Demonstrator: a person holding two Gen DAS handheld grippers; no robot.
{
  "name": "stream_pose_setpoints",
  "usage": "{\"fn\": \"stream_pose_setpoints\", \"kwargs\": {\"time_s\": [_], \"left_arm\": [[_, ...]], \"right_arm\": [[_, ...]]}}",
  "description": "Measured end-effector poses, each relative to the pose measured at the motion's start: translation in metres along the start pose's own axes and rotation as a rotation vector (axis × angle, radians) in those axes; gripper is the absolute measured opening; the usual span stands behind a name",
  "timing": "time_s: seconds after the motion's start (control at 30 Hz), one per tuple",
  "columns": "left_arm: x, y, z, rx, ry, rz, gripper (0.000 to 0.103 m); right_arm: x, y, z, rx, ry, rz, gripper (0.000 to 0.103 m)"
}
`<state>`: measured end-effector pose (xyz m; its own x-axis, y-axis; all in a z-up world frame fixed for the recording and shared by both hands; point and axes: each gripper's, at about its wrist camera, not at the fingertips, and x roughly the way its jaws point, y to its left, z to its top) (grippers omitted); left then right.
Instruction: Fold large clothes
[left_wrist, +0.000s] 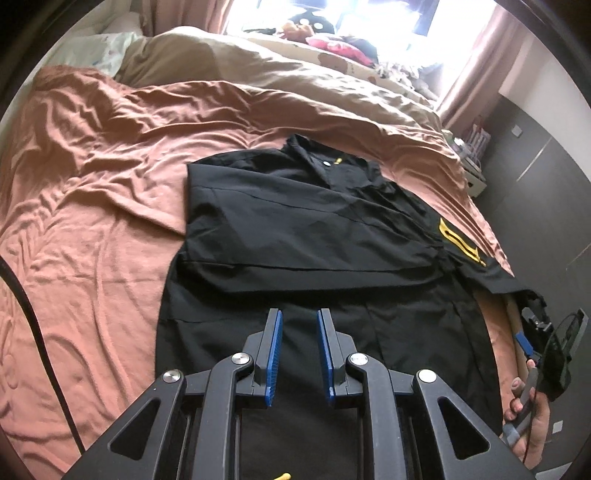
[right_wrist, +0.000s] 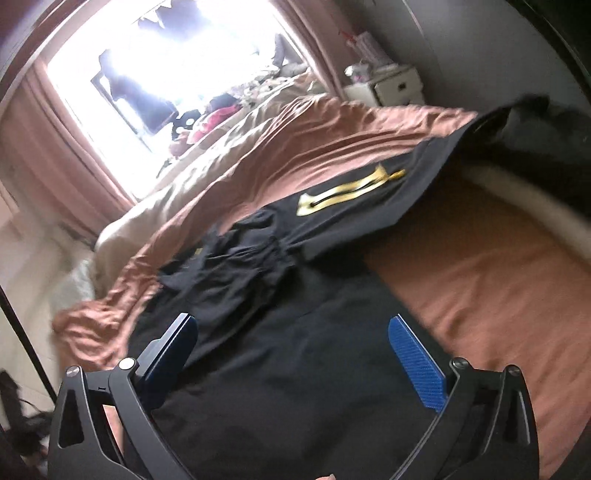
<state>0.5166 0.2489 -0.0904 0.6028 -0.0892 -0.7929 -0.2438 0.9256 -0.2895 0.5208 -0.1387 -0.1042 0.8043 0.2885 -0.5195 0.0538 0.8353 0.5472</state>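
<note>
A large black garment (left_wrist: 295, 229) lies spread on the bed, collar (left_wrist: 325, 162) at the far end. Its left part looks folded inward. A sleeve with a yellow emblem (left_wrist: 458, 240) reaches toward the bed's right edge. My left gripper (left_wrist: 300, 314) hovers above the near part of the cloth, its blue pads a narrow gap apart with nothing between them. In the right wrist view the same garment (right_wrist: 280, 350) and emblem (right_wrist: 347, 192) show, blurred. My right gripper (right_wrist: 291, 321) stands wide open above the cloth, holding nothing. A person's hand (left_wrist: 532, 424) carries it at the right.
The bed has a wrinkled rust-coloured sheet (left_wrist: 92, 221) and a beige duvet (left_wrist: 258, 62) bunched at the far end under a bright window. A white nightstand (right_wrist: 391, 85) stands beyond the bed's corner. A black cable (left_wrist: 37, 332) crosses the left side.
</note>
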Motion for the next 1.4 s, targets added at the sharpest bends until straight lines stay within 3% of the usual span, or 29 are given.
{"fn": "stream_pose_setpoints", "kwargs": {"time_s": [0.33, 0.57, 0.73, 0.8, 0.93, 1.0, 1.03, 1.1, 1.2, 1.4], "left_arm": [[0.044, -0.053, 0.003, 0.077, 0.047, -0.014, 0.021], [0.093, -0.100, 0.009, 0.157, 0.098, -0.035, 0.021], [0.136, -0.123, 0.012, 0.201, 0.143, -0.023, 0.021], [0.156, -0.127, 0.013, 0.189, 0.165, -0.027, 0.021], [0.183, -0.133, 0.010, 0.183, 0.195, -0.031, 0.021], [0.195, -0.134, 0.008, 0.187, 0.207, -0.020, 0.021], [0.200, -0.133, 0.008, 0.188, 0.212, -0.015, 0.021], [0.208, -0.131, 0.008, 0.183, 0.216, -0.009, 0.021], [0.218, -0.123, 0.010, 0.172, 0.220, -0.013, 0.021], [0.231, -0.117, 0.021, 0.150, 0.214, -0.039, 0.021]], "right_arm": [[0.005, -0.051, 0.025, 0.148, -0.039, 0.042, 0.101], [0.032, -0.086, 0.044, 0.266, -0.083, 0.012, 0.076], [0.057, -0.087, 0.052, 0.310, -0.111, -0.032, 0.068], [0.071, -0.085, 0.054, 0.312, -0.098, -0.059, 0.054], [0.090, -0.083, 0.060, 0.324, -0.095, -0.076, 0.050], [0.094, -0.081, 0.064, 0.320, -0.106, -0.080, 0.043], [0.099, -0.080, 0.067, 0.318, -0.112, -0.070, 0.041], [0.106, -0.081, 0.070, 0.321, -0.114, -0.052, 0.023], [0.108, -0.081, 0.070, 0.320, -0.132, -0.035, 0.005], [0.088, -0.052, 0.068, 0.246, -0.155, 0.065, 0.001]]}}
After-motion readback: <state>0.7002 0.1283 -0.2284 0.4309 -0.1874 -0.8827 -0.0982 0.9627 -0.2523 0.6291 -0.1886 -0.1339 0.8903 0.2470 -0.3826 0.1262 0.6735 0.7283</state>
